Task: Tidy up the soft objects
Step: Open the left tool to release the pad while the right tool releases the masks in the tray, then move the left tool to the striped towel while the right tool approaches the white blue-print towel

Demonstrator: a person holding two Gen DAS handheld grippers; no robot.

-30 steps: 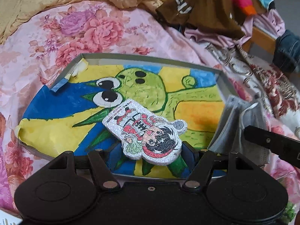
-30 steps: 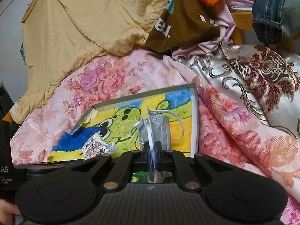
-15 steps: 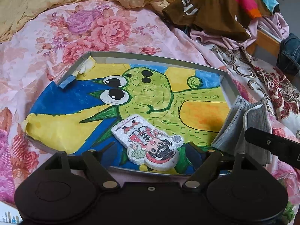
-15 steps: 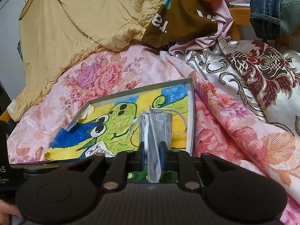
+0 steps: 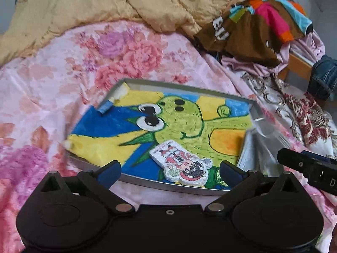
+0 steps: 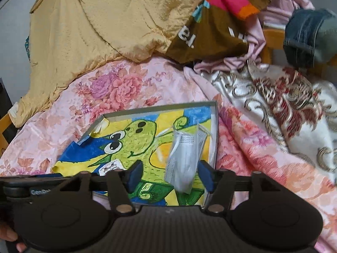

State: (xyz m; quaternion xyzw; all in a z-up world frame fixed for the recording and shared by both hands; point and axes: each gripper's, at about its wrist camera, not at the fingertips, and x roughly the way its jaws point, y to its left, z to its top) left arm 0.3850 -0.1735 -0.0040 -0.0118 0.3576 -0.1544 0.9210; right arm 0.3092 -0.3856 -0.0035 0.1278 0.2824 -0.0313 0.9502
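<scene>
A metal tray (image 5: pixel 185 186) (image 6: pixel 214 135) lined with a green cartoon-creature drawing lies on the floral bedspread. A cartoon-figure patch (image 5: pixel 182 165) lies at the tray's near edge; its corner shows in the right wrist view (image 6: pixel 109 166). My left gripper (image 5: pixel 170 171) is open just behind it, empty. A grey face mask (image 6: pixel 185 158) with white ear loops hangs blurred over the tray's right side, between the spread fingers of my open right gripper (image 6: pixel 170 175); the mask is blurred at the tray's right edge in the left wrist view (image 5: pixel 259 145).
A yellow quilt (image 6: pixel 105 21) is heaped at the back. A brown and multicoloured garment (image 6: pixel 217 21), pink cloth, jeans (image 6: pixel 309 35) and a wooden bed frame lie at the back right. A gold-and-red patterned fabric (image 6: pixel 284 101) lies right of the tray.
My right gripper has opened and let go of the face mask, which is dropping over the tray. My left gripper has pulled back from the patch and stays open.
</scene>
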